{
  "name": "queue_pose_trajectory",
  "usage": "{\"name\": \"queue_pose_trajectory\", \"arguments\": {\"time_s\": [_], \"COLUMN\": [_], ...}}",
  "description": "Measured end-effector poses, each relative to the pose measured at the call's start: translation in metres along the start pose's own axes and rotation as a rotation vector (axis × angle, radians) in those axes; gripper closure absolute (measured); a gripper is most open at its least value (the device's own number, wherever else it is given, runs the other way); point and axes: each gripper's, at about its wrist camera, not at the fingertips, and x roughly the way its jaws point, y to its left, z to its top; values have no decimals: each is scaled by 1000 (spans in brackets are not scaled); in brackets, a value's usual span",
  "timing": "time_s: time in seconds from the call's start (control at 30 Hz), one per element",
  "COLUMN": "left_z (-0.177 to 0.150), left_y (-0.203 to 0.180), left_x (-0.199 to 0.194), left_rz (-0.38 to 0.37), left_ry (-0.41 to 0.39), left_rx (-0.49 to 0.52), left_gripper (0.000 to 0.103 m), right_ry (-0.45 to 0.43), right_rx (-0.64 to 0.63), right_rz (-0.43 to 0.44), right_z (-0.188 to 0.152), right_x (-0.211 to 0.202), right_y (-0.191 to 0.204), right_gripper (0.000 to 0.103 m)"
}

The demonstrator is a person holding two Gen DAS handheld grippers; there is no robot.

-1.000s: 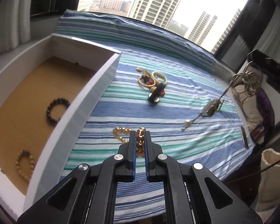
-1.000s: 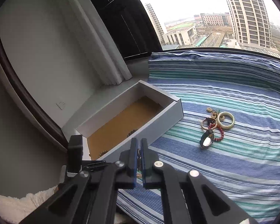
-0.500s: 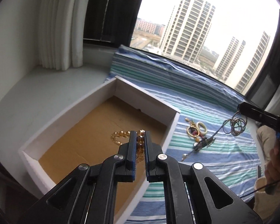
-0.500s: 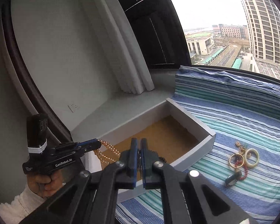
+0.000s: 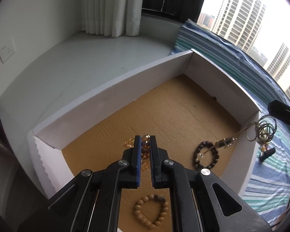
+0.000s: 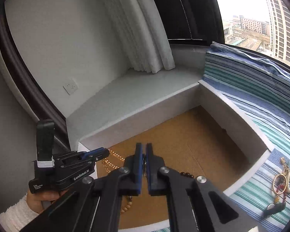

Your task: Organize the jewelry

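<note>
1. Jaws: left gripper (image 5: pixel 144 145) clamped on amber bead bracelet (image 5: pixel 145 150); right gripper (image 6: pixel 142 152) pinching thin chain necklace (image 5: pixel 261 131).
2. Both have travelled from striped cloth (image 5: pixel 270 174) to over white tray (image 5: pixel 125 81).
3. Next: release beside dark bead bracelet (image 5: pixel 205 155) and tan bead bracelet (image 5: pixel 151 210); remaining pieces (image 6: pixel 284 179) wait on cloth.

Both wrist views look steeply down along their jaws, close above the box (image 5: pixel 114 89). The left view faces its far corner. The right view faces it from the opposite side. Both share its cardboard floor (image 6: pixel 183 145).
</note>
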Motion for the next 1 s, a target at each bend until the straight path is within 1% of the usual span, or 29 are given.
{"name": "queue_pose_trajectory", "arguments": {"time_s": [0.03,0.07,0.1,0.13,0.17,0.2,0.27,0.33,0.37,0.4,0.47,0.53,0.6,0.67,0.73,0.8,0.9,1.0], "left_z": [-3,-6,-8,-10,-13,-15,-18,-23,-27,-32,-43,-56,-71,-84,-96,-108,-129,-142], "left_y": [3,6,9,11,11,10,6,-4,-11,-19,-38,-61,-84,-107,-129,-152,-179,-200], "left_x": [5,8,8,5,-1,-9,-23,-40,-49,-58,-75,-89,-101,-105,-108,-109,-109,-104], "left_rz": [22,42,55,61,66,70,68,28,6,-16,-64,-120,-173,-241,-305,-349,-355,-370], "left_ry": [6,9,9,-1,-22,-46,-76,-107,-124,-140,-172,-194,-206,-200,-181,-165,-157,-119], "left_rx": [-6,-13,-19,-23,-21,-12,8,23,34,49,87,127,155,176,195,232,300,338], "left_gripper": [93,87,70,52,47,43,42,35,32,28,23,18,14,13,12,11,11,11], "right_ry": [14,16,14,7,-10,-26,-46,-73,-88,-101,-122,-129,-138,-146,-153,-148,-120,-98], "right_rx": [2,8,16,29,43,53,55,27,7,-9,-24,-27,-22,-16,-10,4,56,128], "right_rz": [-17,-36,-47,-57,-65,-63,-65,-116,-143,-170,-223,-269,-318,-370,-427,-493,-569,-623], "right_z": [-2,-4,-6,-8,-10,-13,-18,-26,-31,-38,-55,-74,-93,-114,-137,-160,-194,-226], "right_x": [9,16,20,20,16,10,-5,-23,-33,-43,-64,-84,-104,-124,-143,-159,-177,-193], "right_y": [1,1,-1,-3,-5,-7,-9,-9,-7,-7,-7,-10,-15,-22,-30,-42,-61,-79], "right_gripper": [98,93,77,68,61,61,61,59,53,46,39,38,35,31,30,30,30,30]}}
